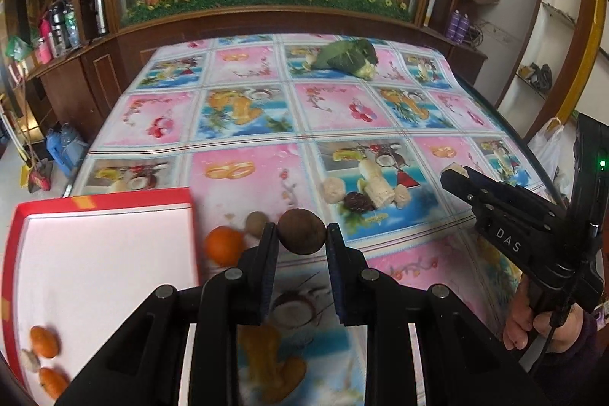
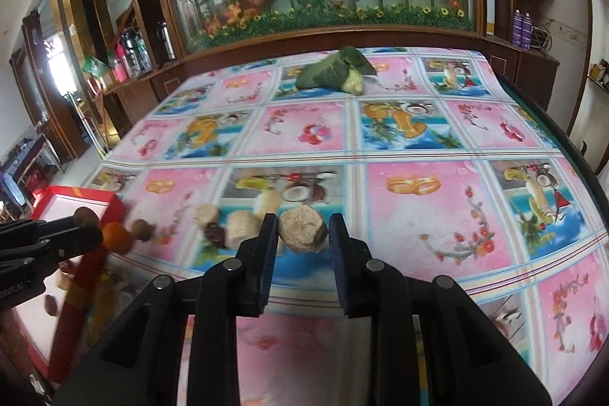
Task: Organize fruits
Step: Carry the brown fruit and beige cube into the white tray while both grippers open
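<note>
Each tool holds one piece above the patterned tabletop
The left tool [image 1: 300, 234] clamps a round brown fruit [image 1: 301, 231] just right of the red tray [image 1: 102, 202]; the right tool [image 2: 302, 234] grips a pale, rough chunk [image 2: 302, 229], its handle gripped by a hand [image 1: 533, 322] at the tabletop's right

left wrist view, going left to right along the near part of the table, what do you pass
red tray → orange → small brown fruit → round brown fruit held in the left gripper → pale cut pieces → right gripper
</note>
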The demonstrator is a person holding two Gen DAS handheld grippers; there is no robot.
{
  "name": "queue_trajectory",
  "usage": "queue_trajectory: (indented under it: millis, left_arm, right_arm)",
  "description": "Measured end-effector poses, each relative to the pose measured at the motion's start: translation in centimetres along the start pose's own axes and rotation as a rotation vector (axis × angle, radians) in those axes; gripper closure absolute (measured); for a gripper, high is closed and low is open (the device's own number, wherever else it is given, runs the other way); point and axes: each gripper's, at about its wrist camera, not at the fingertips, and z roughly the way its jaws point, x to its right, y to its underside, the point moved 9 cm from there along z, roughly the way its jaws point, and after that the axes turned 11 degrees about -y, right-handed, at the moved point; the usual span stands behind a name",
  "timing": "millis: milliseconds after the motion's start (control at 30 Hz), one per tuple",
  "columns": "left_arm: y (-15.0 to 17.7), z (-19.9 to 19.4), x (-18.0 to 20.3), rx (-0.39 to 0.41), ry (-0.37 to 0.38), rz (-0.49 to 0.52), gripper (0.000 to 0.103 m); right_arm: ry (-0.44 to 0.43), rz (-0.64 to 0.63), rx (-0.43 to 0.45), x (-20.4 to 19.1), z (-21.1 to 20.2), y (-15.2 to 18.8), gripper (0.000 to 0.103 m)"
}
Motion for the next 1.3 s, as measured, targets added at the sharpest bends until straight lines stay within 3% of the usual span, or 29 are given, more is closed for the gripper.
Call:
queue_trajectory:
  millis: [100, 333, 633, 833, 1300]
  left_arm:
    - [0.9, -1.4, -2.2, 0.013, -0.038, -0.019, 0.078]
    - [4.2, -3.2, -8.8, 0.004, -0.137, -0.097, 0.078]
    - [7.2, -4.6, -15.3, -0.001, -0.244, -0.169, 0.078]
    - [8.6, -4.5, -17.2, -0.011, -0.290, -0.181, 0.078]
    - [10.2, -4.0, -18.6, -0.026, -0.372, -0.166, 0.078]
  right_arm:
    - [-0.038, -0.025, -0.009, -3.2, 0.3, 0.7, 0.074]
    - [-0.228, -0.098, -0.079, -13.9, 1.8, 3.4, 0.073]
    - [-0.316, -0.228, -0.141, -23.1, 2.9, 6.4, 0.073]
    - [-0.324, -0.259, -0.192, -25.4, 3.5, 8.3, 0.073]
    - [-0.330, -0.236, -0.284, -25.8, 4.2, 11.0, 0.073]
